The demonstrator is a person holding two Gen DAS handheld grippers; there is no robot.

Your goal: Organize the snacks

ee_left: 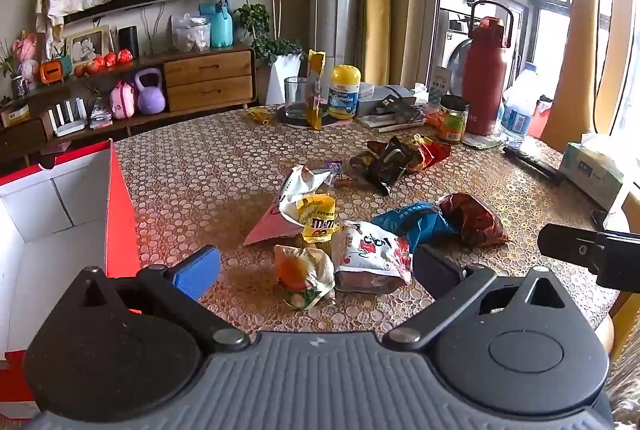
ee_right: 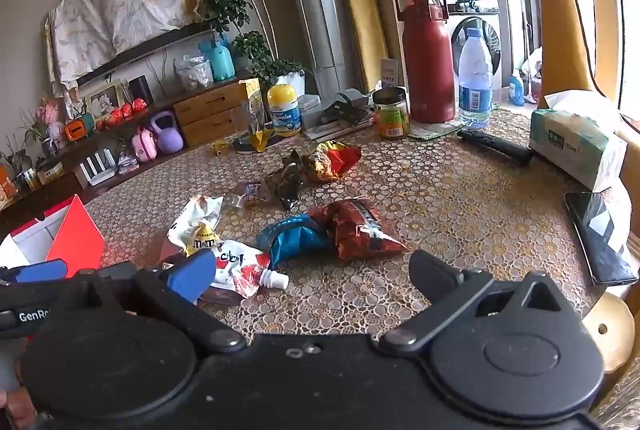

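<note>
Several snack packets lie loose on the patterned table (ee_left: 208, 165): a yellow M&M's bag (ee_left: 318, 220), a white and red pouch (ee_left: 370, 258), a small orange and green packet (ee_left: 304, 276), a blue bag (ee_left: 414, 222) and a dark red bag (ee_left: 474, 220). My left gripper (ee_left: 316, 270) is open and empty, its fingers either side of the small packet and pouch. My right gripper (ee_right: 312, 276) is open and empty, just in front of the blue bag (ee_right: 296, 236) and dark red bag (ee_right: 360, 230). The red and white box (ee_left: 60, 230) stands open at the left.
More packets (ee_left: 400, 157) lie farther back. At the table's far side stand a glass (ee_left: 298, 97), a yellow-lidded bottle (ee_left: 344, 91), a jar (ee_left: 454, 117), a red flask (ee_left: 486, 77) and a water bottle (ee_right: 476, 77). A tissue pack (ee_right: 572, 137), remote (ee_right: 494, 145) and phone (ee_right: 600, 234) lie right.
</note>
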